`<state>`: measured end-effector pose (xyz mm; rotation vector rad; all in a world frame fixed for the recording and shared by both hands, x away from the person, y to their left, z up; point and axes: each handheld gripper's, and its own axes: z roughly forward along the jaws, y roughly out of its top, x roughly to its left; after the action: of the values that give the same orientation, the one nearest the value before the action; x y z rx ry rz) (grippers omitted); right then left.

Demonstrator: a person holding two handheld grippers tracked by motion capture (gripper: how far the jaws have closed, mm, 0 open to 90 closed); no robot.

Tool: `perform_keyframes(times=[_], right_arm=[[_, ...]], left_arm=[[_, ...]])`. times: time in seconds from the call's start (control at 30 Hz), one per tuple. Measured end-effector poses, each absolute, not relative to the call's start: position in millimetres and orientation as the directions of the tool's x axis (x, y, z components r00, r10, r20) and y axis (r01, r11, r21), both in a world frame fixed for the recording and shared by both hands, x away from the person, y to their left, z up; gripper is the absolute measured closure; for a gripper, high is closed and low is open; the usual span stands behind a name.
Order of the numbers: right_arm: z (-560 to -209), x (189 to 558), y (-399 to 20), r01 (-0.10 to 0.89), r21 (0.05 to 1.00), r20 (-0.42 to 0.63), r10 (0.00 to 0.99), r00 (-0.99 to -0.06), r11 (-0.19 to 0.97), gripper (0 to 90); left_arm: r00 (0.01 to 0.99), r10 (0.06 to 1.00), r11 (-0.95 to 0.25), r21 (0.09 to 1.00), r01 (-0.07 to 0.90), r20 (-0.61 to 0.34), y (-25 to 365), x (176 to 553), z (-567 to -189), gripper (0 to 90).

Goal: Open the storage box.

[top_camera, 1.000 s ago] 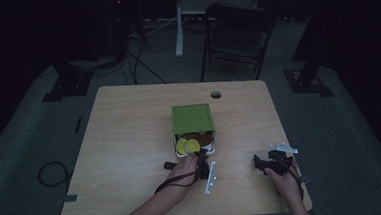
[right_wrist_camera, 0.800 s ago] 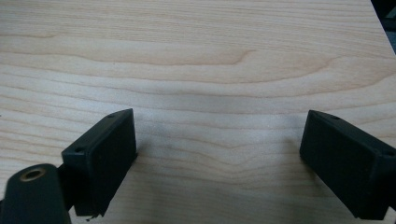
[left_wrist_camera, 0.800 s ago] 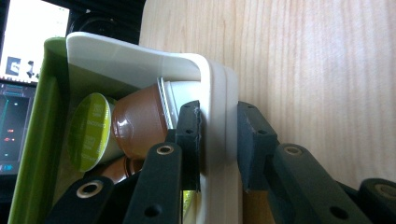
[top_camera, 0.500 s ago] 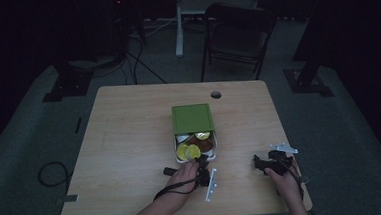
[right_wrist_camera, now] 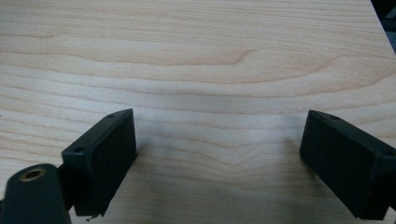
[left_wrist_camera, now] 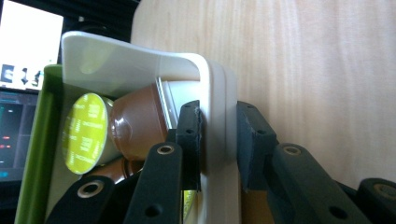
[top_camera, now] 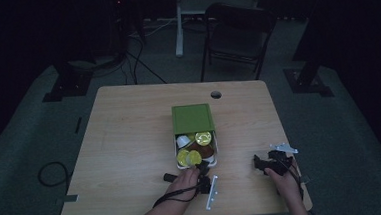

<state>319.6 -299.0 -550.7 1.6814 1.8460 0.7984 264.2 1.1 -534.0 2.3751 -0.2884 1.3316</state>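
Note:
A green box sleeve point(top_camera: 192, 118) lies mid-table, with a white drawer point(top_camera: 215, 149) slid partway out of it toward the person. Several coffee capsules point(top_camera: 191, 155) fill the drawer. In the left gripper view a brown capsule point(left_wrist_camera: 140, 126) and a yellow-lidded capsule point(left_wrist_camera: 86, 133) lie against the drawer's white front wall point(left_wrist_camera: 140, 65). My left gripper point(top_camera: 201, 171) point(left_wrist_camera: 218, 130) is shut on that wall, one pad inside and one outside. My right gripper point(top_camera: 259, 163) point(right_wrist_camera: 219, 158) rests open over bare wood at the table's near right.
The wooden table point(top_camera: 130, 141) has a cable hole point(top_camera: 216, 94) near its far edge. A folding chair point(top_camera: 236, 34) stands beyond the table. Cables point(top_camera: 50, 173) lie on the floor at the left. The near table edge is just behind both hands.
The left hand has drawn back toward the near edge, and the white drawer has slid further out of the green sleeve, uncovering more capsules. The right gripper has stayed put.

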Motion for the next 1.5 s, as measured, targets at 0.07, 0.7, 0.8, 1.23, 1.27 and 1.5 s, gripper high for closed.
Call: perform_keyframes(times=[0.07,0.7,0.8,1.23,1.27,1.5], right_arm=[[-551,320,-299,0.692,0.719,0.015,0.995,-0.1,0.059,10.4],[-551,320,-299,0.692,0.719,0.015,0.995,-0.099,0.058,10.4],[-551,320,-299,0.692,0.719,0.015,0.995,-0.099,0.058,10.4],[-551,320,-299,0.692,0.719,0.014,0.995,-0.099,0.059,10.4],[-551,320,-299,0.692,0.719,0.014,0.995,-0.099,0.059,10.4],[-551,320,-299,0.692,0.719,0.015,0.995,-0.099,0.059,10.4]], left_arm=[[0.528,0.017,-0.896,0.247,-0.368,0.849,2,262,-534,73.7],[0.542,-0.02,-0.892,0.23,-0.389,0.84,1,235,-536,74.1],[0.557,-0.021,-0.89,0.239,-0.389,0.83,0,232,-535,74.1],[0.599,0.002,-0.883,0.283,-0.375,0.801,2,225,-532,73.8],[0.617,0.008,-0.878,0.3,-0.372,0.787,2,225,-531,71.7],[0.722,0.061,-0.852,0.413,-0.322,0.689,8,224,-522,61.3]])
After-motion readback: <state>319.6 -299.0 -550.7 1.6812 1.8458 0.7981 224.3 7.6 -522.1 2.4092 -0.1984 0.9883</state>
